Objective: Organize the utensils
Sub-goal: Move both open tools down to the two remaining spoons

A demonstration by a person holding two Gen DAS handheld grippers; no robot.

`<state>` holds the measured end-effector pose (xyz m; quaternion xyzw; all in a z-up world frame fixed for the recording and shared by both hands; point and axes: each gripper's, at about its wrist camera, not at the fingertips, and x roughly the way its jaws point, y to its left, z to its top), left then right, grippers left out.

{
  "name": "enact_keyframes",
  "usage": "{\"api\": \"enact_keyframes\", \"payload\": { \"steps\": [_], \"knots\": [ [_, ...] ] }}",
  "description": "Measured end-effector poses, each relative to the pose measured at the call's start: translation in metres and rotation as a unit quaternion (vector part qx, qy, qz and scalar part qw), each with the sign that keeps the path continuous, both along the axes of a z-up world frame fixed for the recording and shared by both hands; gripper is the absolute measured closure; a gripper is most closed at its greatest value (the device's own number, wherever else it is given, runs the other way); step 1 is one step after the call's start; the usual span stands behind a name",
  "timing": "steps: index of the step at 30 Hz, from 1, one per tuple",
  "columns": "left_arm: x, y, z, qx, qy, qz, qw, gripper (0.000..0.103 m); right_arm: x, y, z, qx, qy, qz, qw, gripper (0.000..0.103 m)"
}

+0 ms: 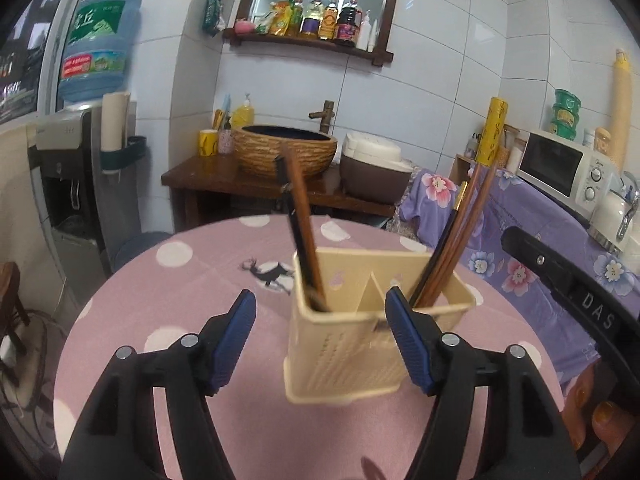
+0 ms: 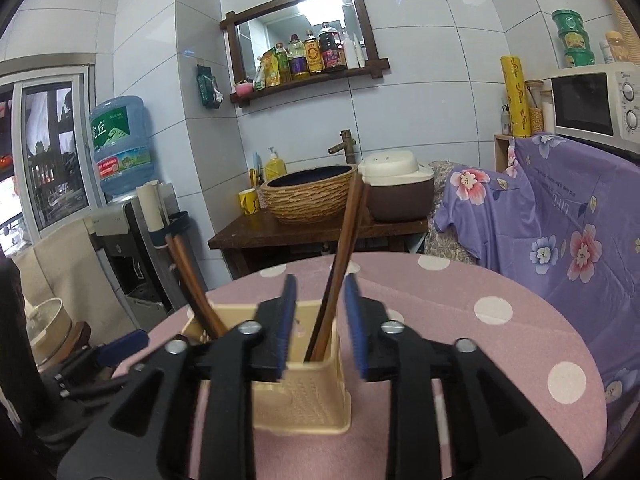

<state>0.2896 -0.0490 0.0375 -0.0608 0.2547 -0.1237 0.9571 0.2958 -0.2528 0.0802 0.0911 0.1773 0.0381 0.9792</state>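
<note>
A cream plastic utensil holder (image 1: pixel 344 356) with compartments stands on the pink polka-dot table (image 1: pixel 200 264). Brown and black chopsticks (image 1: pixel 302 232) lean in its left compartment, and more chopsticks (image 1: pixel 452 240) lean in its right one. My left gripper (image 1: pixel 320 340) is open, its blue pads either side of the holder's near rim. In the right wrist view the holder (image 2: pixel 304 392) sits just below my right gripper (image 2: pixel 320 320), which is open with chopsticks (image 2: pixel 340 264) standing between its fingers, untouched. Other chopsticks (image 2: pixel 192 284) lean at the left.
The right gripper's black body (image 1: pixel 568 288) shows at the right of the left wrist view. Behind the table stand a wooden counter (image 2: pixel 320 232) with a woven basin, a rice cooker (image 2: pixel 400 188), a water dispenser (image 1: pixel 72 184) and a floral-covered cabinet (image 2: pixel 560 216) with a microwave.
</note>
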Motion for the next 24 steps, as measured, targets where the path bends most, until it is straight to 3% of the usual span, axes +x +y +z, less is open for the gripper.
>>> {"api": "enact_keyframes", "payload": {
  "steps": [5, 11, 17, 24],
  "knots": [
    [-0.037, 0.023, -0.020, 0.008, 0.029, 0.019, 0.9994, 0.035, -0.022, 0.010, -0.034, -0.024, 0.081, 0.027, 0.996, 0.071],
    [-0.064, 0.036, -0.066, 0.033, 0.092, 0.024, 0.9949, 0.035, -0.040, 0.029, -0.109, -0.022, 0.229, 0.086, 0.969, 0.071],
    [-0.069, 0.051, -0.082, 0.026, 0.117, 0.042, 0.9919, 0.035, -0.056, 0.048, -0.147, -0.029, 0.283, 0.113, 0.952, 0.071],
    [-0.074, 0.053, -0.079, 0.017, 0.114, 0.041, 0.9924, 0.035, -0.059, 0.065, -0.159, -0.063, 0.306, 0.119, 0.942, 0.075]
  ]
}}
